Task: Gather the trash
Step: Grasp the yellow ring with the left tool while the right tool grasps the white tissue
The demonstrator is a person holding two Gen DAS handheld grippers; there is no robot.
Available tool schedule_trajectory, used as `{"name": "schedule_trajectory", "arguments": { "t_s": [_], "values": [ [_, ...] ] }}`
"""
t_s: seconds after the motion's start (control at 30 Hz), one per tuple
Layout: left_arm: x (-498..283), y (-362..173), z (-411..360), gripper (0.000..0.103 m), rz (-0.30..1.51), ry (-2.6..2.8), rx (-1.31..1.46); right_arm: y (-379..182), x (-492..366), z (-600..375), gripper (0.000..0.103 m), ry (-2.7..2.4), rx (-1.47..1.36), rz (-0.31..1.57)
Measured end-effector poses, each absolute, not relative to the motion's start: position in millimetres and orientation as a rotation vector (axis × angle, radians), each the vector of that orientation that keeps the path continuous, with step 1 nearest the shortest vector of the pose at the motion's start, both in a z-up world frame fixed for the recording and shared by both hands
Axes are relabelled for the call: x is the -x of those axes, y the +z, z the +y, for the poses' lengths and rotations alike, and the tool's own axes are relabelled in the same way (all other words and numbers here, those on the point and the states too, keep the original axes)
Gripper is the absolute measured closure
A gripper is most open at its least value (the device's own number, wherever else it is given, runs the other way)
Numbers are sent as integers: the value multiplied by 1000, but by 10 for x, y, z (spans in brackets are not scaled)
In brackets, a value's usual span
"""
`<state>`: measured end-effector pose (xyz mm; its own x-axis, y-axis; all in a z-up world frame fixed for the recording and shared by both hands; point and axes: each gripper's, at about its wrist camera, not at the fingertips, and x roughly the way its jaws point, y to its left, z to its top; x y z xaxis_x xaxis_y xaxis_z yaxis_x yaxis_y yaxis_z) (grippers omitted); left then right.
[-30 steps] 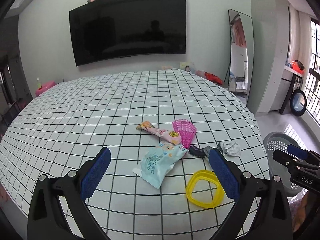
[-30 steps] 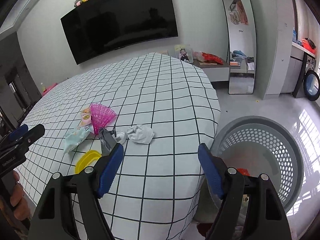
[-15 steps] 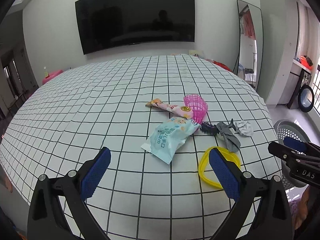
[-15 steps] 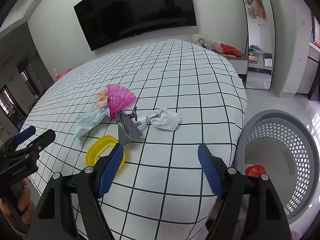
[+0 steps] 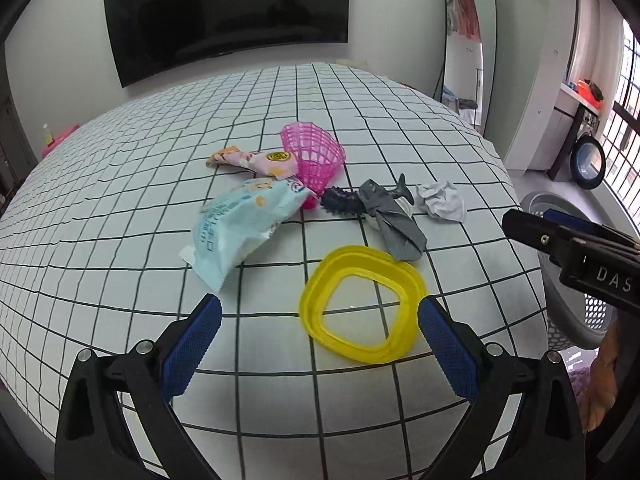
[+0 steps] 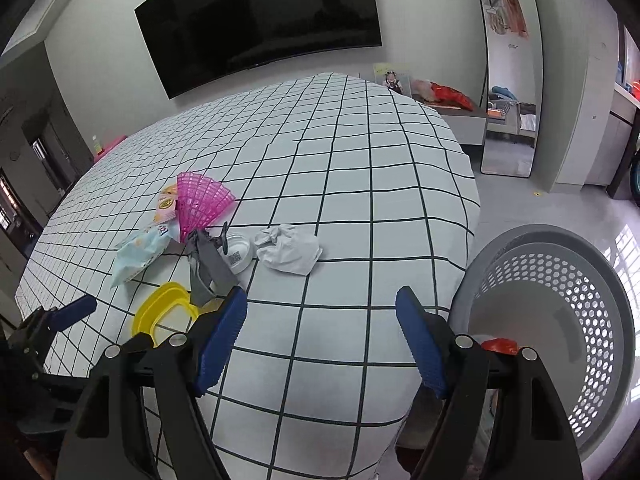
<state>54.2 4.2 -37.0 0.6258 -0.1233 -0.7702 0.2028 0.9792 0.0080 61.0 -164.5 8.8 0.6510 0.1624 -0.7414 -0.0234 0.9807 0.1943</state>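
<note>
Trash lies on a checked bed: a yellow plastic ring (image 5: 362, 310), a light blue wrapper (image 5: 240, 226), a pink wrapper (image 5: 256, 159), a pink mesh basket (image 5: 314, 156), a grey toy shark (image 5: 390, 216), a dark spiky piece (image 5: 342, 200) and a crumpled white paper (image 5: 442, 201). My left gripper (image 5: 316, 344) is open, just short of the yellow ring. My right gripper (image 6: 320, 338) is open and empty above the bed's near edge, short of the crumpled paper (image 6: 289, 249), and it also shows at the right of the left wrist view (image 5: 576, 240). A grey perforated laundry basket (image 6: 560, 320) stands on the floor to the right.
A small round white tin (image 6: 237, 253) lies by the shark (image 6: 208, 264). A red item (image 6: 498, 345) lies inside the basket. A wall TV (image 6: 260, 20) hangs beyond the bed, and a standing mirror (image 6: 510, 68) is on the right.
Both grippers have moved forward and lower toward the trash pile. The yellow ring now lies between my left fingers' tips. The right view has swung left from the basket toward the bed.
</note>
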Motion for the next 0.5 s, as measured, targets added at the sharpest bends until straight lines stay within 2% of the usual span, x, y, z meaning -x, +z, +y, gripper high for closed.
{"name": "schedule_trajectory", "arguments": {
  "t_s": [0.5],
  "values": [
    [-726,-636,-180,8,948,-209,-110,41,-656,-1798,30,86,-193,862]
  ]
}}
